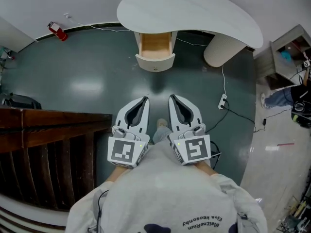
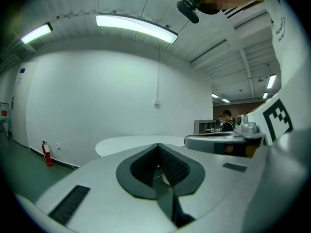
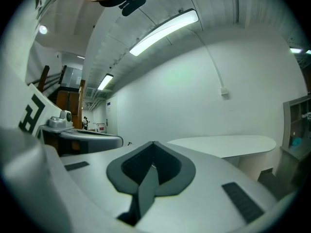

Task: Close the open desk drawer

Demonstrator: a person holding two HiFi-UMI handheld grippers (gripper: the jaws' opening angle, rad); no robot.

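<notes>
Dark green floor (image 1: 73, 76) separates us from the open drawer (image 1: 155, 46). Our left gripper (image 1: 144, 100) and right gripper (image 1: 171, 97) are closed and empty. An off-centre push could jam it.

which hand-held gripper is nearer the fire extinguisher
Left. The fire extinguisher lies far up and left of the left hand-held gripper in the head view; the right hand-held gripper sits on the left one's far side.
</notes>
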